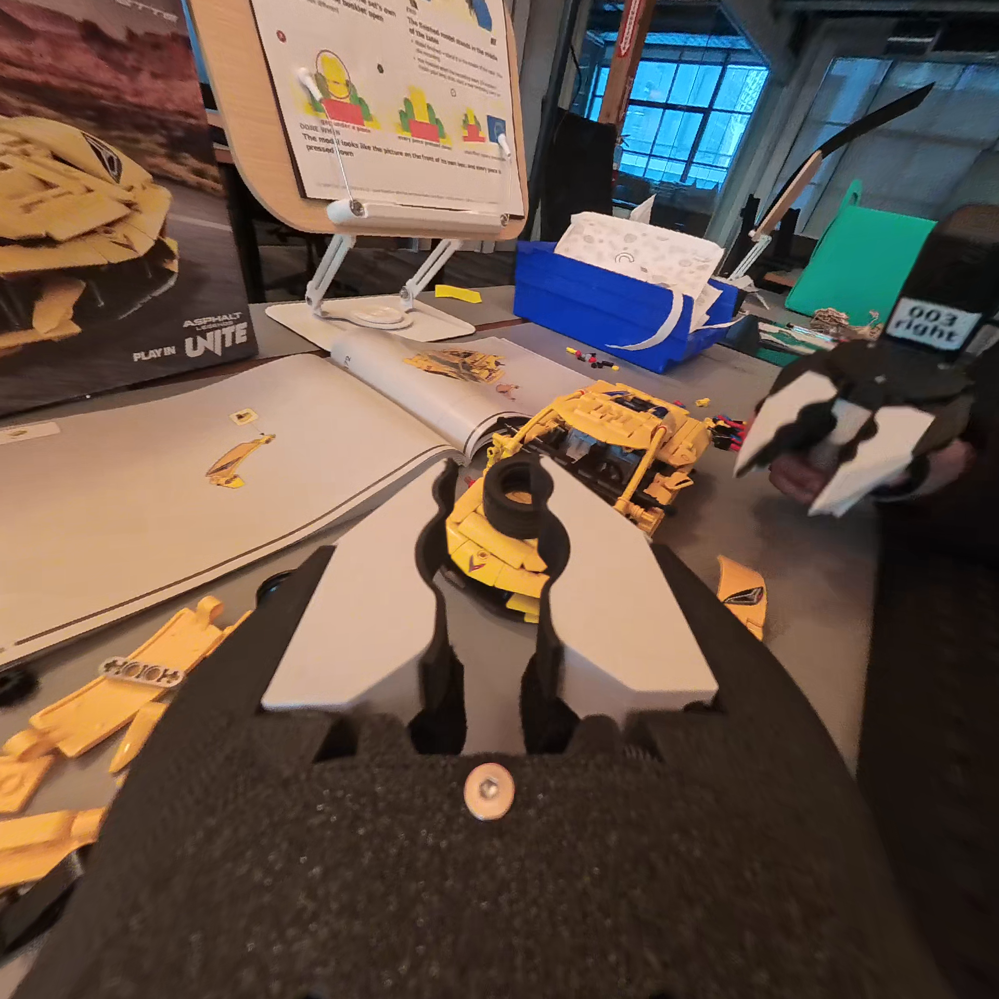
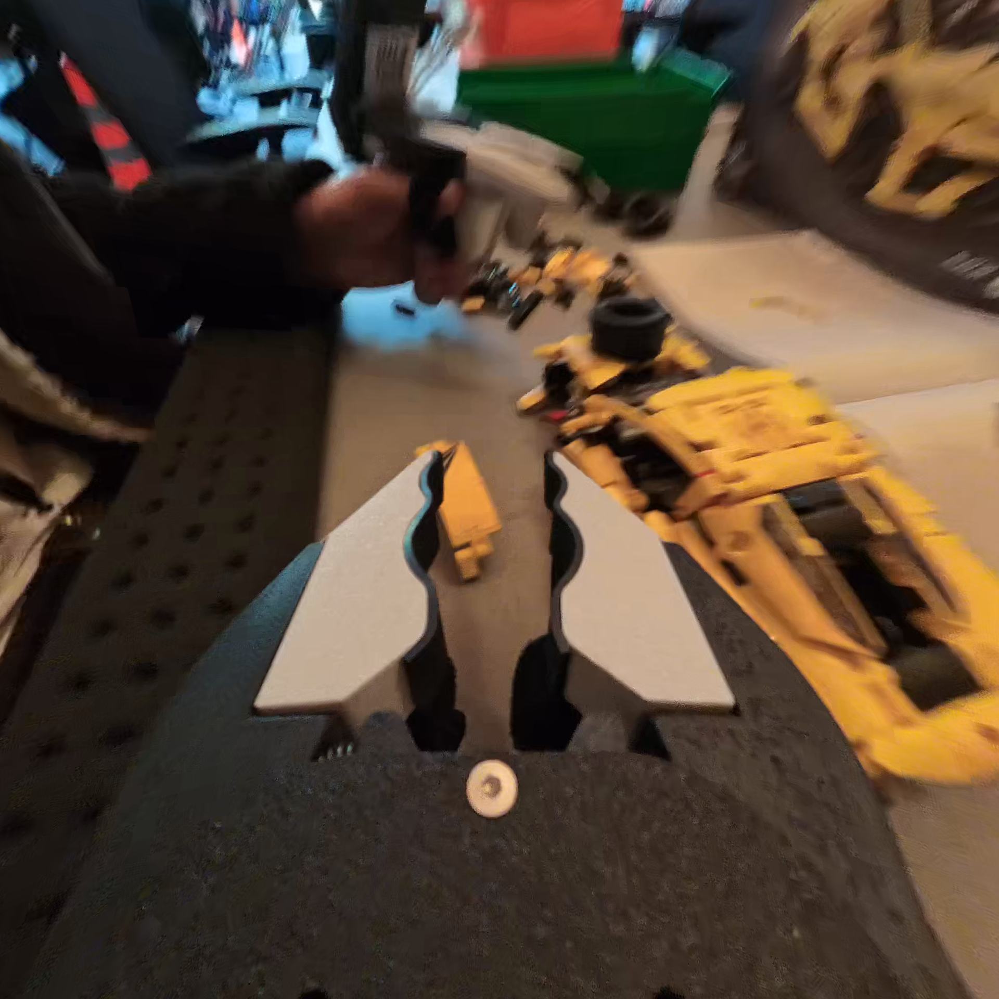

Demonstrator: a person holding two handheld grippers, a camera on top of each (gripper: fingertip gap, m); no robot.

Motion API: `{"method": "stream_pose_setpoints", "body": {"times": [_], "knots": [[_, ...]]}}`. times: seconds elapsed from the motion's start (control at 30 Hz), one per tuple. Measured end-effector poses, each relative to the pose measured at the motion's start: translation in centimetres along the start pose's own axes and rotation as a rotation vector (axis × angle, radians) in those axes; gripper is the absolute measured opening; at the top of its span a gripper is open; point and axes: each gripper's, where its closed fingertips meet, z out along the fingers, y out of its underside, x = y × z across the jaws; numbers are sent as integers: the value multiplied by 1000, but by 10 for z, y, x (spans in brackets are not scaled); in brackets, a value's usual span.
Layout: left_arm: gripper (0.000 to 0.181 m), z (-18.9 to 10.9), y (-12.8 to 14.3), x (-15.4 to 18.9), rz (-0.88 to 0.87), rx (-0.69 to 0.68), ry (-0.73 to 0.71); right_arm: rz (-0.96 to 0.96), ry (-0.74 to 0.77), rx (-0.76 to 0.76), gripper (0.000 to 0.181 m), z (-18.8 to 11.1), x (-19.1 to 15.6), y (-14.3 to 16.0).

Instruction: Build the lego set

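Far left: set box upright, loose yellow panels on the table in front of it, open booklet just beyond.

Centre: left gripper over the nose of the yellow car, jaws partly open, about as wide as the black tyre seen between the tips. Looks to brush one pad and stand clear of the other, so no firm hold. From the right wrist view, tyre resting flat on the car's nose with no fingers round it, hole facing up, slightly tilted.

Car on the table just right of the booklet's edge, long axis from the near centre away to the right, nose toward the left gripper, tail toward the blue bin.

Probably fitting the tyre. Close squarely on the tread, pads on opposite sides, not on the rim edge. Lift straight off the nose without dragging the bodywork. Turn the hole level and across the car's long axis before pressing on at a wheel arch.

Right: single yellow panel flat beside the car. Further right, right gripper off the table, jaws parted and empty. Better brought onto the car's body as a brace before any pushing.
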Motion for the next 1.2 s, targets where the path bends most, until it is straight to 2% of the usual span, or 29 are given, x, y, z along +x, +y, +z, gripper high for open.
{"method": "stream_pose_setpoints", "body": {"times": [0.07,0.27,0.4,0.67,1.2], "knots": [[27,1,3,5,-4,-12,21,-24,-35,-92,35,11,-11,16],[27,8,21,21,39,-113,71,-33,-42,-207,29,17,-15,37],[27,9,22,27,70,-119,87,-64,-15,-220,22,18,-15,39],[27,10,24,29,79,-130,99,-72,0,-292,25,21,-13,50],[27,13,33,33,106,-175,114,-67,2,-298,25,21,-13,51]]}}
